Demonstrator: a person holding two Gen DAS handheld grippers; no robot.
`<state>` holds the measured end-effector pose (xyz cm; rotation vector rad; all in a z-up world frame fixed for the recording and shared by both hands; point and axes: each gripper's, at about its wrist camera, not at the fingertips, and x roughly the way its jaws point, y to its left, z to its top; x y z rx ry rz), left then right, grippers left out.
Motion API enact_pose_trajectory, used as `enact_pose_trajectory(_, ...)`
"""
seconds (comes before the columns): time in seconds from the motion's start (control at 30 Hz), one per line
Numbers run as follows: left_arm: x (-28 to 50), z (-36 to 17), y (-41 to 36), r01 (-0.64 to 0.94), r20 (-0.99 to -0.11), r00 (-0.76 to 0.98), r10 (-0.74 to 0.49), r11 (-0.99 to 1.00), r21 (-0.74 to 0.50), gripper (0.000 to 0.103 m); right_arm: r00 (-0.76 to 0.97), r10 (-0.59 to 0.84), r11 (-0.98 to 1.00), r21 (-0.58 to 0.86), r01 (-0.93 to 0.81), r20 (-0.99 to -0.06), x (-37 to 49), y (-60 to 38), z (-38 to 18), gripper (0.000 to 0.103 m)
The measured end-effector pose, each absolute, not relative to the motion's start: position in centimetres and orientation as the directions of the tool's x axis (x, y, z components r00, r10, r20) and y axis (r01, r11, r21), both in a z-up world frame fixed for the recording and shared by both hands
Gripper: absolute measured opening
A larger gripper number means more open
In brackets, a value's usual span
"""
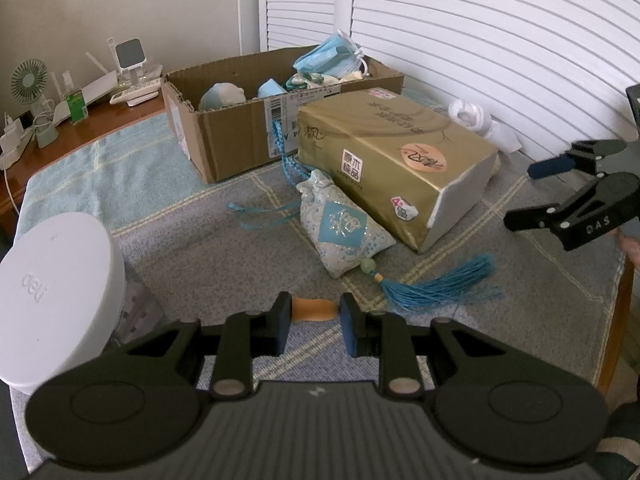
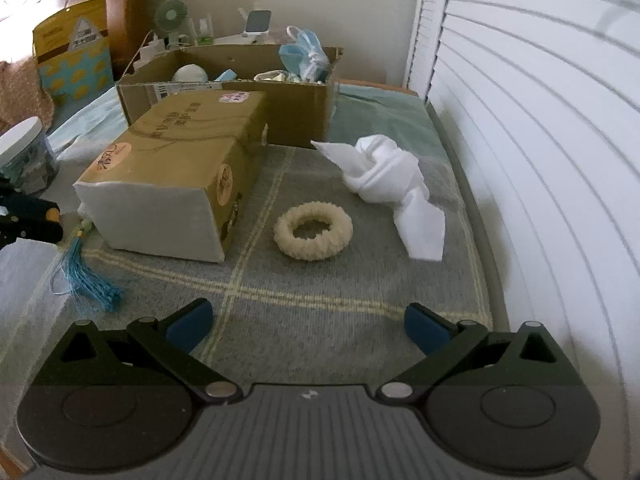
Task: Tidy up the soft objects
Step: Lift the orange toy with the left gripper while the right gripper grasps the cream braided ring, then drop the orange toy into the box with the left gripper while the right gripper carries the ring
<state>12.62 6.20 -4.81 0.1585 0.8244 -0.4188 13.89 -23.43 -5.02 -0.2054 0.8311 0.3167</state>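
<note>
I see a pale blue sachet [image 1: 344, 230] lying flat beside the gold tissue pack [image 1: 394, 160], its tassel [image 1: 440, 286] splayed out. A cream scrunchie [image 2: 313, 231] and knotted white cloth [image 2: 394, 184] lie near each other.

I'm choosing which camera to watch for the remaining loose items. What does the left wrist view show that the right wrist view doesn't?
Only the left wrist view shows the embroidered sachet lying beside the gold tissue pack, and the left tool shut on a small orange object. Only the right wrist view shows the cream scrunchie and the open right tool from behind. Both show the tissue pack, cardboard box, white cloth and blue tassel.
</note>
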Motion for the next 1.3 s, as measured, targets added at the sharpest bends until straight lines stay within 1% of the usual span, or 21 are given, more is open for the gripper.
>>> enact_pose_trajectory(0.03, 12.6, -4.8, 6.2, 0.421, -0.74, 0.603, -0.3, 0.907, -0.024, 0.025, 0.639, 0.194, 0.93, -0.067, -0.361, -0.745, 14.0, -23.3, -4.9, 0.101)
enact_pose_trajectory(0.1, 12.6, -4.8, 6.2, 0.42, -0.74, 0.602, -0.3, 0.907, -0.027, 0.025, 0.645, 0.196, 0.928, -0.073, -0.365, -0.739, 14.4, -23.1, -4.7, 0.092)
enact_pose_trajectory(0.2, 12.6, -4.8, 6.2, 0.418, -0.74, 0.602, -0.301, 0.908, -0.029, 0.025, 0.655, 0.188, 0.924, -0.095, -0.371, -0.732, 14.9, -22.6, -4.5, 0.082)
enact_pose_trajectory(0.33, 12.7, -4.8, 6.2, 0.416, -0.74, 0.602, -0.3, 0.909, -0.03, 0.025, 0.667, 0.181, 0.912, -0.131, -0.39, -0.723, 15.1, -21.8, -4.4, 0.076)
enact_pose_trajectory(0.4, 12.6, -4.8, 6.2, 0.416, -0.74, 0.601, -0.3, 0.909, -0.031, 0.025, 0.668, 0.185, 0.911, -0.13, -0.392, -0.721, 15.4, -21.8, -4.3, 0.069)
enact_pose_trajectory(0.43, 12.7, -4.7, 6.2, 0.416, -0.741, 0.601, -0.301, 0.909, -0.032, 0.025, 0.667, 0.186, 0.911, -0.128, -0.393, -0.721, 15.6, -21.8, -4.3, 0.068)
enact_pose_trajectory(0.5, 12.7, -4.7, 6.2, 0.416, -0.741, 0.599, -0.303, 0.909, -0.035, 0.025, 0.67, 0.182, 0.913, -0.13, -0.388, -0.72, 15.9, -21.8, -4.2, 0.059)
enact_pose_trajectory(0.53, 12.7, -4.7, 6.2, 0.416, -0.741, 0.599, -0.304, 0.909, -0.037, 0.025, 0.668, 0.184, 0.913, -0.126, -0.387, -0.721, 16.1, -21.8, -4.2, 0.057)
enact_pose_trajectory(0.57, 12.7, -4.7, 6.2, 0.416, -0.741, 0.598, -0.305, 0.909, -0.038, 0.025, 0.667, 0.183, 0.914, -0.125, -0.386, -0.722, 16.3, -21.8, -4.2, 0.053)
enact_pose_trajectory(0.7, 12.8, -4.7, 6.3, 0.414, -0.742, 0.595, -0.308, 0.909, -0.045, 0.024, 0.673, 0.172, 0.917, -0.133, -0.376, -0.72, 16.2, -21.8, -4.0, 0.045)
enact_pose_trajectory(0.9, 12.8, -4.5, 6.4, 0.414, -0.744, 0.584, -0.325, 0.908, -0.072, 0.024, 0.678, 0.174, 0.926, -0.115, -0.359, -0.714, 15.5, -21.9, -3.1, 0.044)
enact_pose_trajectory(1.0, 12.4, -4.1, 6.2, 0.411, -0.743, 0.589, -0.319, 0.909, -0.064, 0.024, 0.687, 0.171, 0.934, -0.106, -0.342, -0.707, 15.0, -22.1, -2.3, 0.044)
enact_pose_trajectory(1.3, 11.3, -1.2, 6.4, 0.396, -0.729, 0.601, -0.328, 0.914, -0.085, 0.024, 0.716, 0.155, 0.947, -0.103, -0.303, -0.68, 13.2, -22.4, 0.5, 0.044)
